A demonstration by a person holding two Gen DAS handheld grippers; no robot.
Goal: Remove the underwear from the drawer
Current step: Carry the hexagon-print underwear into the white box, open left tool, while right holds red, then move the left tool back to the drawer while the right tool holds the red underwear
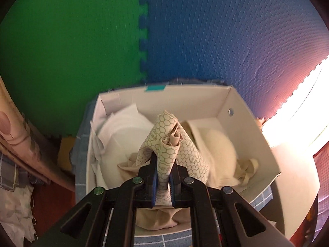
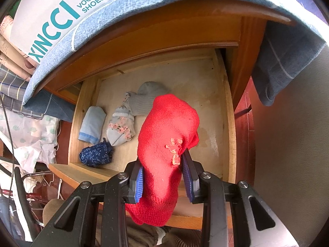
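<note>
The left gripper (image 1: 164, 177) is pinching a cream garment printed with a green honeycomb pattern (image 1: 174, 144); its jaws are standing nearly closed, the blue pads pressing the cloth from both sides. The fabric is rising in a rolled peak toward twelve o'clock from the jaws. Below it, a white cardboard box (image 1: 232, 100) is holding other pale pieces: a white folded piece (image 1: 121, 135) at ten o'clock, a cream padded piece (image 1: 218, 146) at two o'clock, and beige cloth (image 1: 158, 218) at six o'clock under the jaws. The box is sitting on a blue checked cloth (image 1: 79, 150), with green and blue foam mats (image 1: 205, 30) behind it.

The right gripper (image 2: 164, 182) is gripping a red knitted garment (image 2: 168, 127), its jaws parted only by the thickness of the bunched cloth. It is hanging over an open wooden drawer (image 2: 230, 135). Inside the drawer, at ten o'clock from the jaws, a light blue folded piece (image 2: 92, 127), a floral piece (image 2: 121, 129), a grey piece (image 2: 144, 98) and a dark blue sparkly piece (image 2: 96, 154) are lying. A shoe box (image 2: 61, 14) is sitting on top, at eleven o'clock.
</note>
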